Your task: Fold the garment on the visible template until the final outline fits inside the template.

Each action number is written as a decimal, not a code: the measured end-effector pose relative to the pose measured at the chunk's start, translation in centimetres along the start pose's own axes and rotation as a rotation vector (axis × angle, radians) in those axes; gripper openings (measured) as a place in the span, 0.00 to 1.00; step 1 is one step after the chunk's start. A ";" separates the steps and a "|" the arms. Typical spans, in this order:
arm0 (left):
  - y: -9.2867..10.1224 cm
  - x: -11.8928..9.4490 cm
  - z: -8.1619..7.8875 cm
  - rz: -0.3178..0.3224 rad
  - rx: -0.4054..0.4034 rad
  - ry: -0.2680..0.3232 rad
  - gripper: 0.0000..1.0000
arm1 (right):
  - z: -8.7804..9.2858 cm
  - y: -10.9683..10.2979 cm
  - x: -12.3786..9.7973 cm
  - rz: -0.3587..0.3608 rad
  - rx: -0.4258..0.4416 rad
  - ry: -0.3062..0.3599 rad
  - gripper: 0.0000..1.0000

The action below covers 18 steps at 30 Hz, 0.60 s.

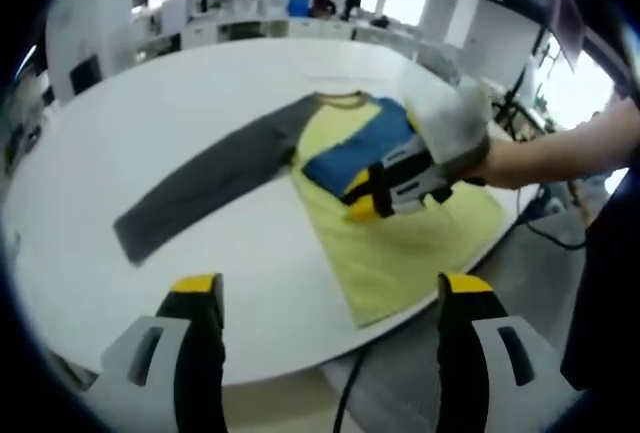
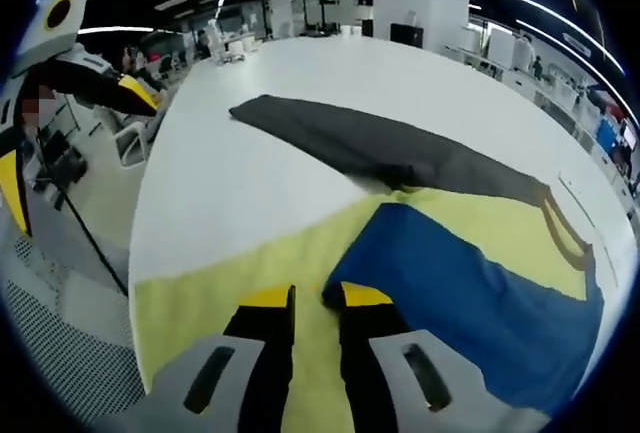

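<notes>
Spread across white table: garment, yellow body at five o'clock, grey sleeve flung toward nine. Blue sleeve folded in already; grey one left. Right gripper pinching blue cuff; left gripper spread, idle. Hem near table edge, roomy beyond.

- The left tongs have two grey arms with long slots cut in them.
- Each arm ends in a black finger with a yellow tip.
- The right tongs look the same: grey arms with slots, black fingers, yellow tips.
- In the left gripper view the right tongs have a pale grey body with black and yellow parts.
- The person's hand sticks out of a dark sleeve.
</notes>
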<state>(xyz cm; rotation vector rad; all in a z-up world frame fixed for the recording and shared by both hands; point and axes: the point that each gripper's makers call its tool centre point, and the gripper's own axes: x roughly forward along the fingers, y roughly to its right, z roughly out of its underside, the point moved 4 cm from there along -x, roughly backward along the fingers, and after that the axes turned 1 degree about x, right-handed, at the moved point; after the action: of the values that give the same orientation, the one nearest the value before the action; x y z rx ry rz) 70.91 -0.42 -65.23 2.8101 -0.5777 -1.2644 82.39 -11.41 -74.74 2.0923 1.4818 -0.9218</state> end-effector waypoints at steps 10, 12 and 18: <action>0.7 -0.5 -0.4 -0.005 0.007 0.014 0.84 | -0.1 -0.1 0.1 -0.024 -0.077 -0.021 0.22; 1.1 -0.5 -0.4 0.000 0.009 0.011 0.84 | -0.1 0.0 0.0 -0.055 -0.075 -0.032 0.23; 2.2 -0.7 -0.4 0.029 0.025 0.003 0.85 | -0.3 0.5 -0.5 -0.045 -0.023 -0.028 0.27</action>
<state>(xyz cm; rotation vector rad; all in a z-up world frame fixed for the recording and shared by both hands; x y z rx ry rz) 70.09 -2.30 -64.12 2.8125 -0.6355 -1.2567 82.78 -11.73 -74.21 2.0293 1.5233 -0.9427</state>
